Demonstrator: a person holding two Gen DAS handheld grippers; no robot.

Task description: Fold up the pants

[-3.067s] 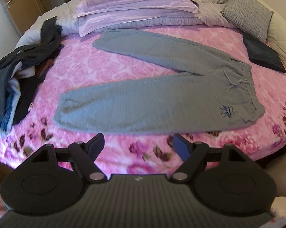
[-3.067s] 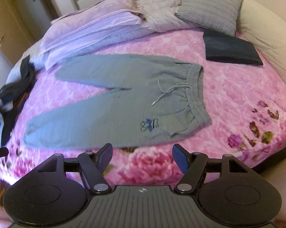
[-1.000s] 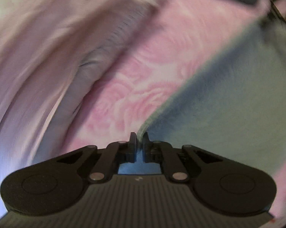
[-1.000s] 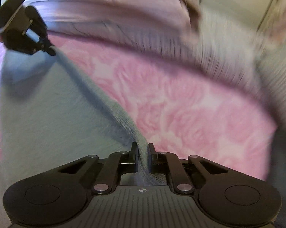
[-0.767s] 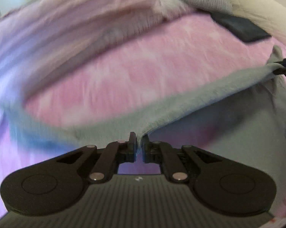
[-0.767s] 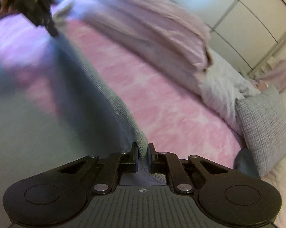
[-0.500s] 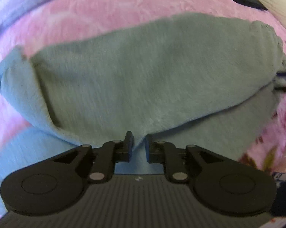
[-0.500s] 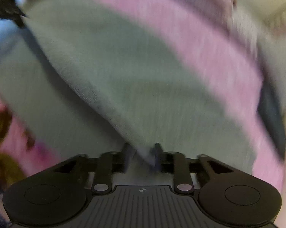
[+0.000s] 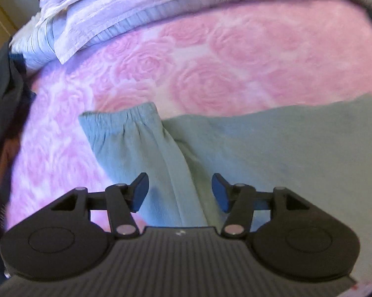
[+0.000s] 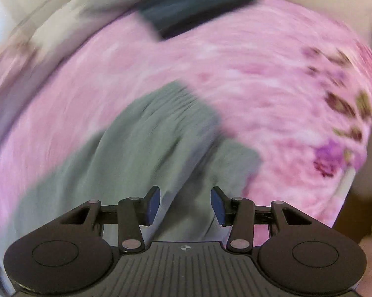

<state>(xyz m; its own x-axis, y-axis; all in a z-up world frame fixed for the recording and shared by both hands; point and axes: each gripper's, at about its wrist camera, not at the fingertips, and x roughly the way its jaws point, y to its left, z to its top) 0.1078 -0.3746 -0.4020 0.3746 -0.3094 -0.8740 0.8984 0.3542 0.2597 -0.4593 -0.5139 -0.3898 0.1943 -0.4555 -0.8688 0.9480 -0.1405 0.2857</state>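
Pants (image 9: 272, 153): grey, lying on the pink bed, folded so one leg lies over the other; the cloth fills the low middle of both views
Leg end (image 9: 121, 128): the gathered cuff sticks out to the left past the top layer, flat on the bed cover
Waist end (image 10: 176, 113): seen in the right view, blurry, with a raised fold running toward the tool
Left gripper (image 9: 179, 193): its jaws have just been opening and now stand apart; the pants lie under the gap but the pads do not press on them
Right gripper (image 10: 184, 206): its jaws have just been opening too and stand apart; grey cloth lies between them, not squeezed
Bed cover (image 9: 210, 61): pink with big roses, bare beyond the pants
Pillows and blanket (image 9: 106, 12): pale purple, stacked at the far edge of the bed, well apart from the pants
Dark clothes (image 9: 5, 94): a heap at the left edge of the bed, near the cuff but not touching it
Dark folded cloth (image 10: 193, 10): lies at the far side of the bed in the right view, apart from the pants
In the way: nothing lies on top of the pants
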